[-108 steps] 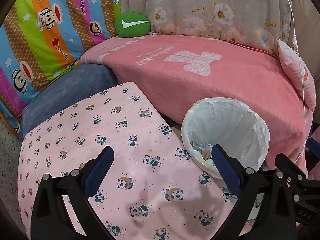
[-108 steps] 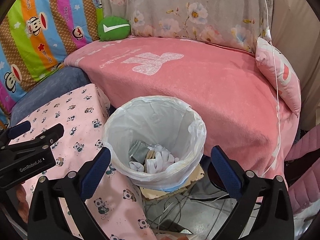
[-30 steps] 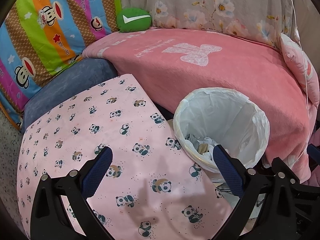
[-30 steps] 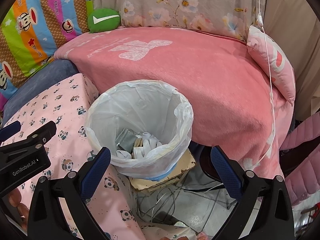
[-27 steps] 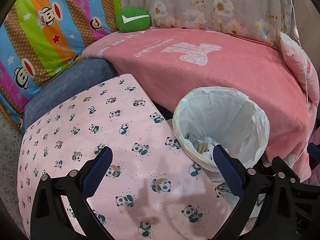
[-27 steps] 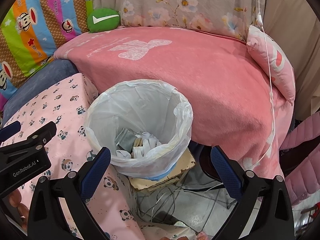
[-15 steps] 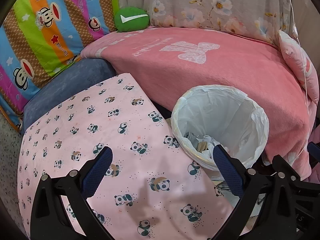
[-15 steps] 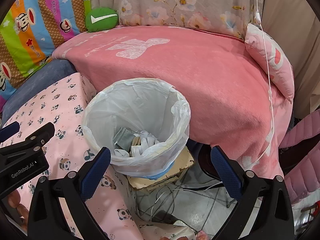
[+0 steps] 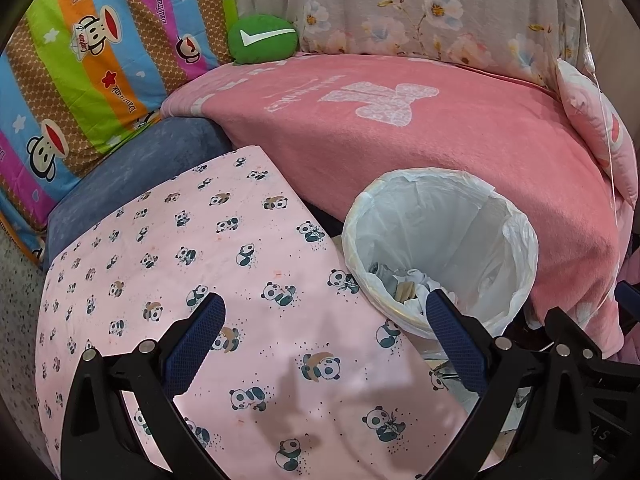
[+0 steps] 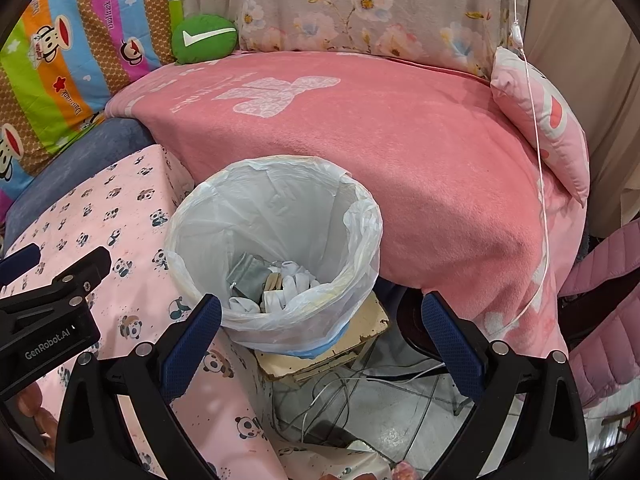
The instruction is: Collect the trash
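The left gripper (image 9: 322, 310) hovers, fingers spread and empty, over the panda cloth (image 9: 208, 264). The right gripper (image 10: 320, 312), equally wide apart, frames the lined bin (image 10: 360, 216) just ahead, holding crumpled white paper and what looks like grey scraps (image 10: 276, 282).

Left gripper (image 9: 322, 312) spread wide, nothing between its blue pads (image 9: 196, 344), above the panda cloth (image 9: 208, 240). Bin (image 9: 440, 248) with white liner just beside the cloth's right edge; paper scraps (image 9: 404, 284) at its bottom. Pink blanket (image 9: 420, 132) behind; green cushion (image 9: 262, 39) further back.
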Motion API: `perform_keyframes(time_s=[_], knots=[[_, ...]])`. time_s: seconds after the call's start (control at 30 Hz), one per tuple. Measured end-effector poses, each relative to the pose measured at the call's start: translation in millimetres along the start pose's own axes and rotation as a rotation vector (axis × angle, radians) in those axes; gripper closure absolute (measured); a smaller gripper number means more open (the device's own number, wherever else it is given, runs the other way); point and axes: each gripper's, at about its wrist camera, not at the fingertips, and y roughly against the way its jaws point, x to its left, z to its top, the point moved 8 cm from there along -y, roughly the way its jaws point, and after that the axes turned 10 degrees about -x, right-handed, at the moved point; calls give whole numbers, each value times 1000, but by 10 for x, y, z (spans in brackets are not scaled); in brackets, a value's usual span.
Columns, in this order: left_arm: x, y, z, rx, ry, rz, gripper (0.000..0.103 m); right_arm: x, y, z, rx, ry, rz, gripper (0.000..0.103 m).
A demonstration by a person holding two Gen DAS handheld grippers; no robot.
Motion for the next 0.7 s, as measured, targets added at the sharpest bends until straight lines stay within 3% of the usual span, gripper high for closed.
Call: perform_keyframes(time_s=[0.7], knots=[[-2,11,-21,3,-3,-2,7,-4,-2,-1,1,2,-1,4]])
